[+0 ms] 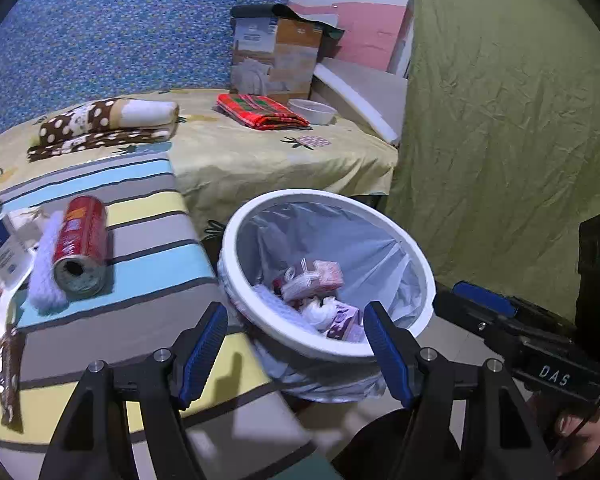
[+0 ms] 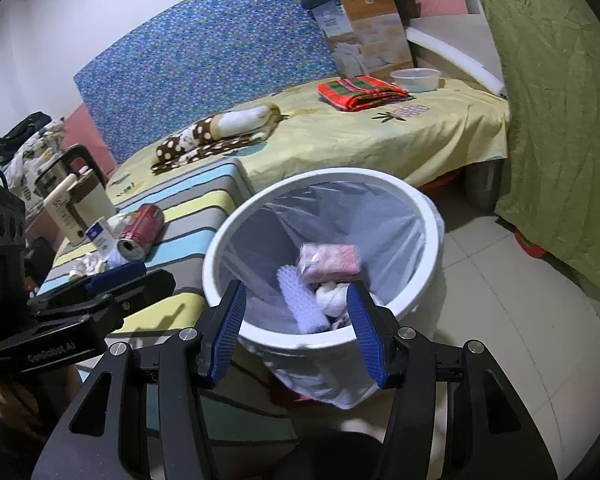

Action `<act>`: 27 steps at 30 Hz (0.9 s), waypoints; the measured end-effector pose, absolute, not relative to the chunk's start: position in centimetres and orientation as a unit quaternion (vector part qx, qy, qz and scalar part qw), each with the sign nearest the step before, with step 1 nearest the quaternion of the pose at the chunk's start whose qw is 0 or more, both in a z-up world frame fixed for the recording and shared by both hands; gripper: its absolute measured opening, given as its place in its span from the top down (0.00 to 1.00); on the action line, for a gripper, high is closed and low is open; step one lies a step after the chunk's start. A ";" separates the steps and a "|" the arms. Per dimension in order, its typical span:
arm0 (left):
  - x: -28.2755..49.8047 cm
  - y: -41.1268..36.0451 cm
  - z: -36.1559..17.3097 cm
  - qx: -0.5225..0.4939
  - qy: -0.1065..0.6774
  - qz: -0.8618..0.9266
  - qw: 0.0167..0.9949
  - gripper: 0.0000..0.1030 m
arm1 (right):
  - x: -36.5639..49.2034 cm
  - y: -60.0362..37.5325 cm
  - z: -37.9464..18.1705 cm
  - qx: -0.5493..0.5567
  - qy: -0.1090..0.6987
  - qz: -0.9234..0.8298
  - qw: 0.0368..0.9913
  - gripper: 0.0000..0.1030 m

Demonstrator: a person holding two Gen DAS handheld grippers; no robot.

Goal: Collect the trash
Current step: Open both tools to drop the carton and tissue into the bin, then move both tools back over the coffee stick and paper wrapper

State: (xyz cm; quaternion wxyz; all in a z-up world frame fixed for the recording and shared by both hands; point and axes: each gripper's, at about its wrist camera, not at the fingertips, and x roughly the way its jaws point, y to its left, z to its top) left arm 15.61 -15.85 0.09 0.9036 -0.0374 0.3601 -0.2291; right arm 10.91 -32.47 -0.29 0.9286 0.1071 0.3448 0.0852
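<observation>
A white trash bin lined with a clear bag stands on the floor beside the striped table. Inside it lie a pink packet, white foam netting and crumpled white wrappers. My left gripper hovers open over the bin's near rim with nothing between its blue pads. My right gripper is open too, empty, above the bin and its pink packet. A red can lies on its side on the table next to white foam netting. The red can also shows in the right wrist view.
The table also holds a small blue-and-white box, a brown wrapper and a kettle. Behind is a bed with a yellow sheet, folded cloths, a cardboard box and a white bowl. A green cloth hangs at right.
</observation>
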 end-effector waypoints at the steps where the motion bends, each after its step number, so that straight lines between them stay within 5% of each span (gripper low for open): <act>1: 15.4 -15.6 0.1 -0.037 0.360 -0.226 0.904 0.32 | 10.8 -32.3 -0.2 0.107 0.344 0.088 0.929 0.47; 27: 9.0 -4.8 0.4 -0.060 0.344 -0.090 0.933 0.32 | 9.4 -23.5 0.7 0.066 0.339 0.201 0.917 0.47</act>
